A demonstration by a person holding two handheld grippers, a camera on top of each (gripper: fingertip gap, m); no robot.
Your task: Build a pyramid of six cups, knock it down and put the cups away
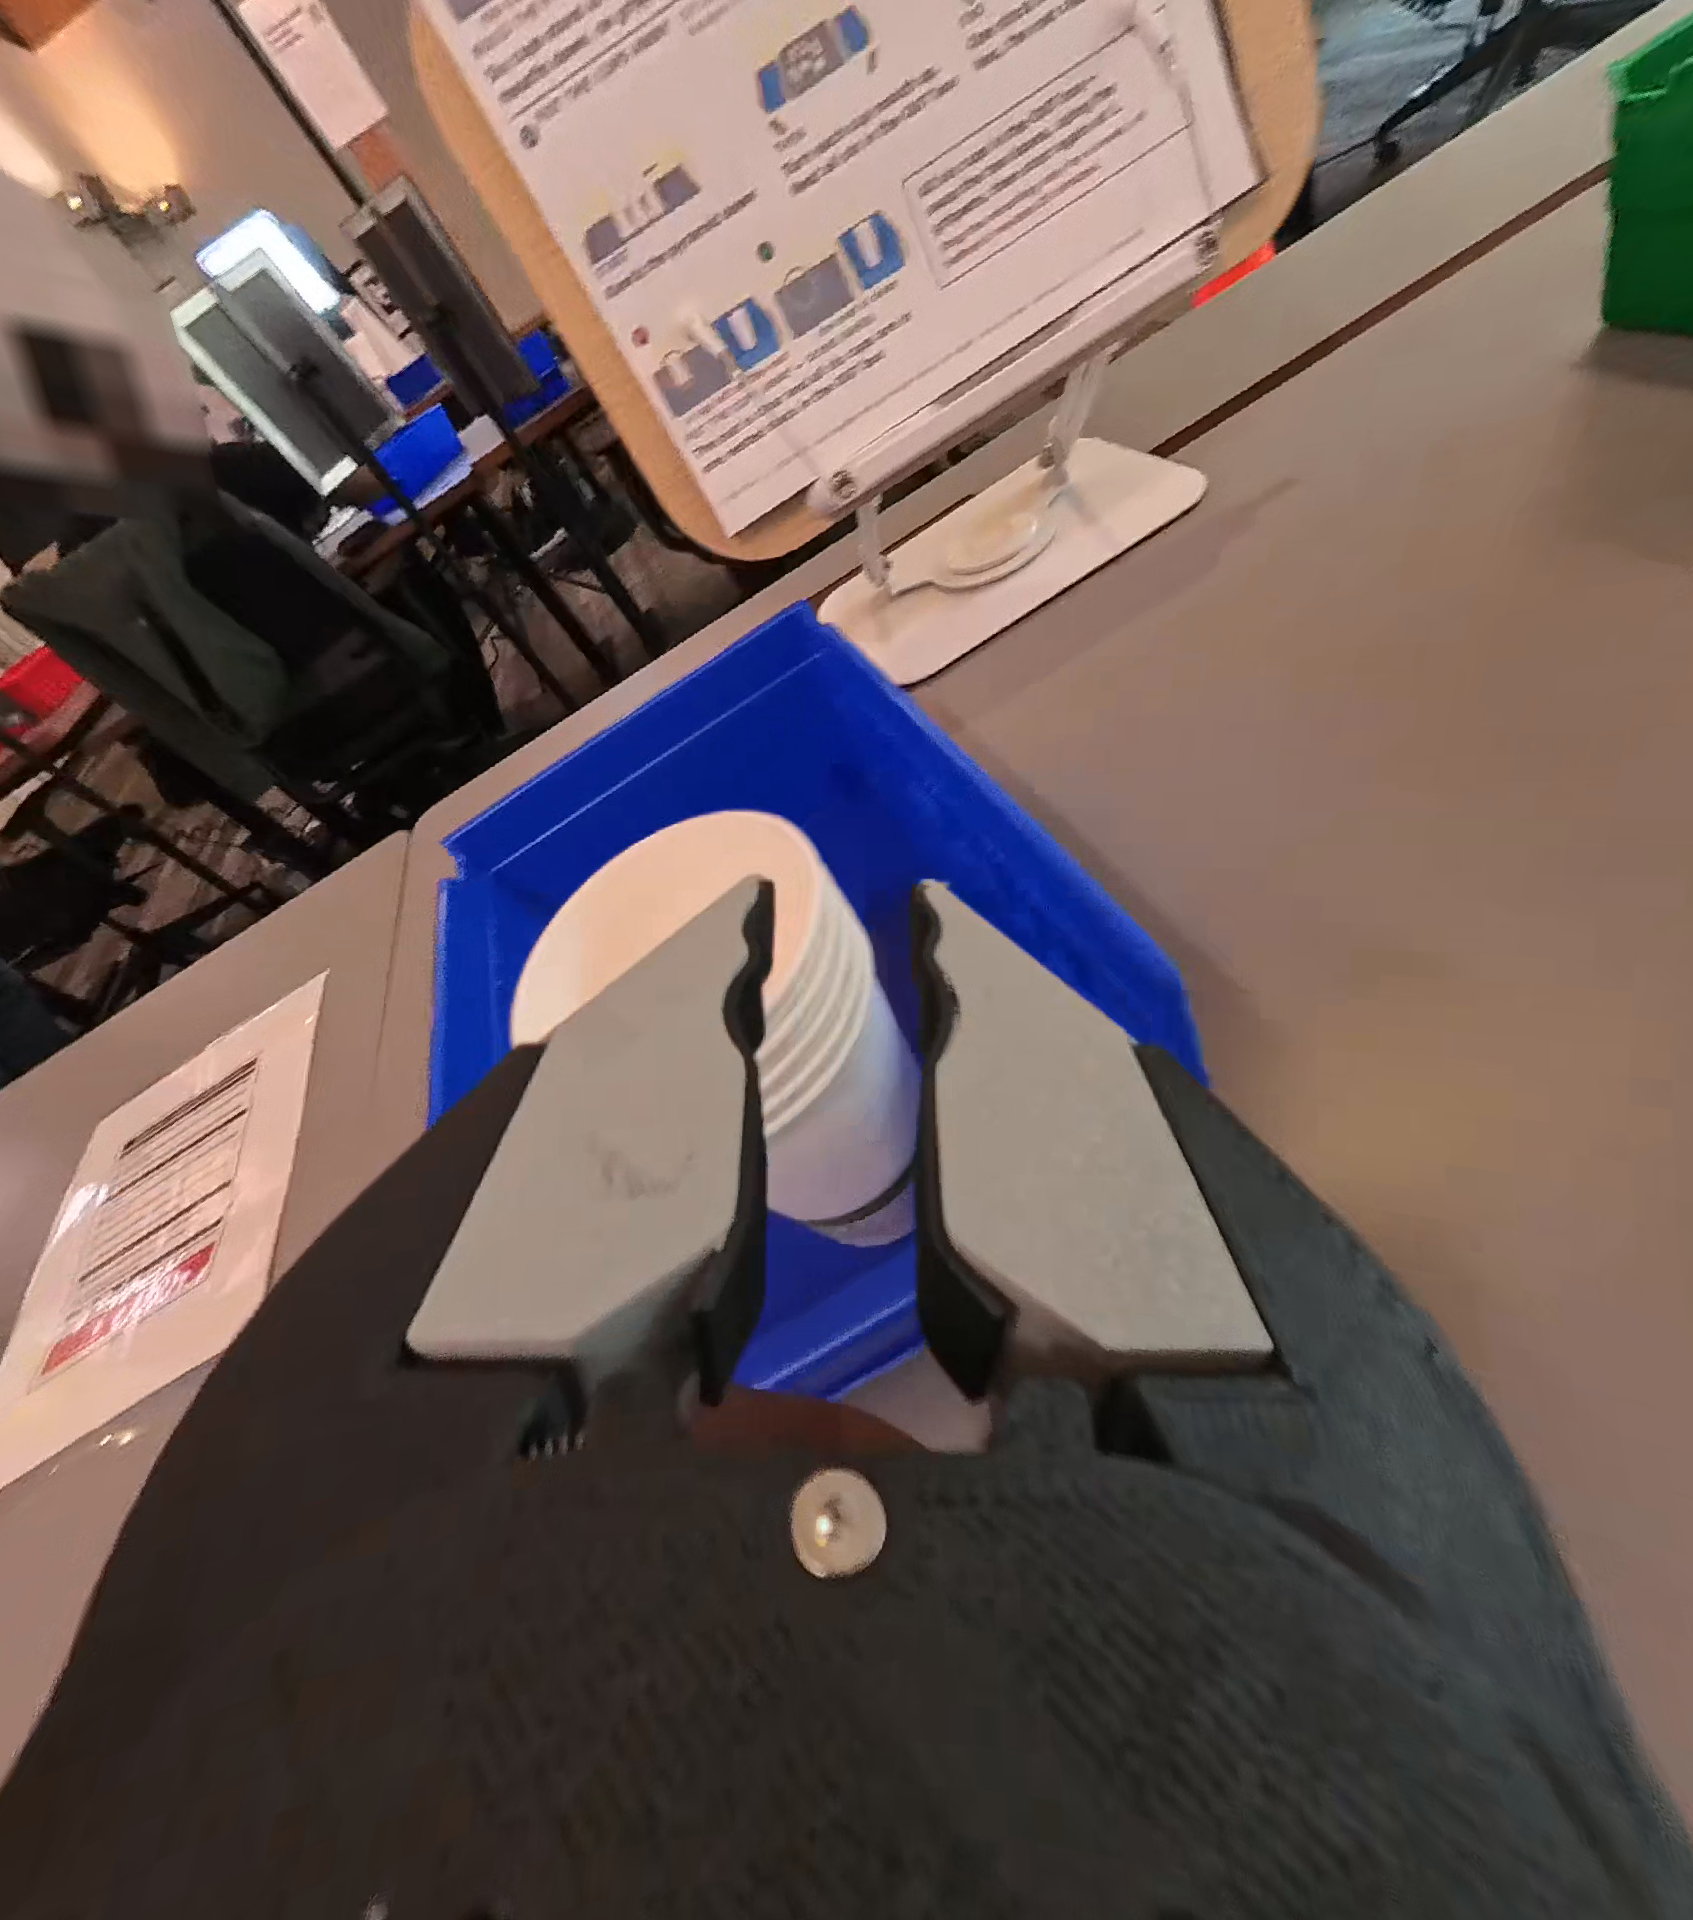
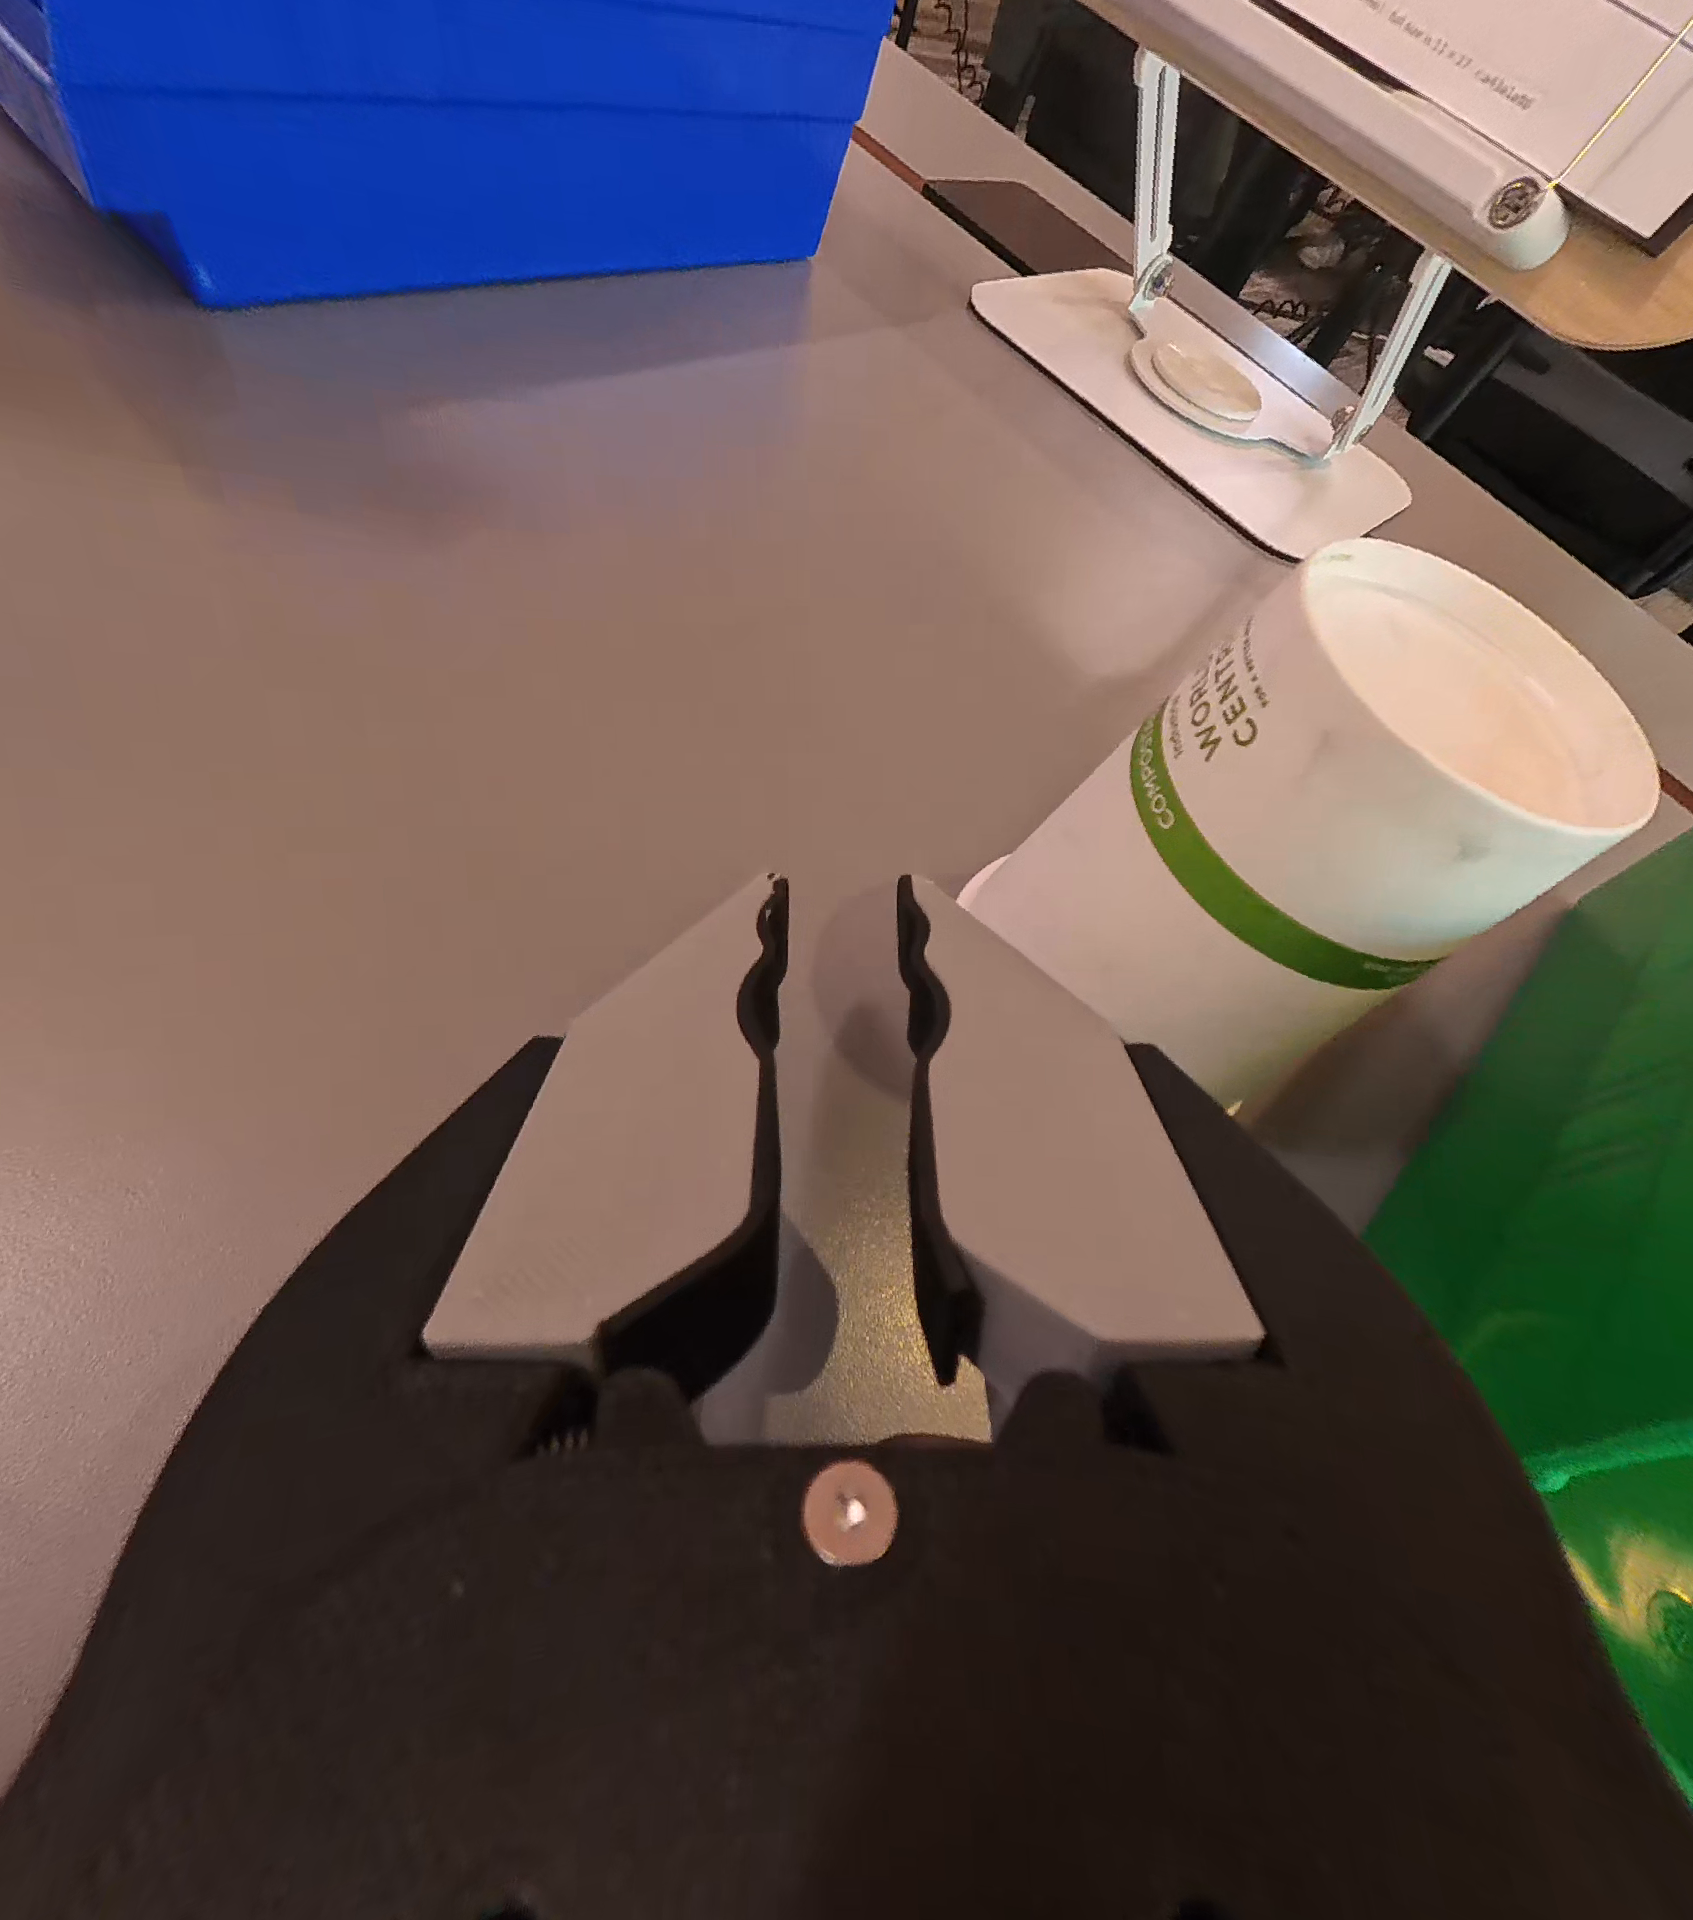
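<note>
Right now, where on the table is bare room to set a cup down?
The widest bare stretch of table lies between the blue bin, the stand base and the right gripper. It is crowded on the right, where an upside-down cup stands beside the green bin. The blue bin already holds a cup stack.

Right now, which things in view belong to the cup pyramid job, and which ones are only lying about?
Belong to the job:
- stack of white cups lying in the blue bin
- upside-down cup on the table
- left gripper, jaws open
- right gripper, jaws open

Lying about:
- green bin
- instruction board on a stand
- laminated sheet
</note>
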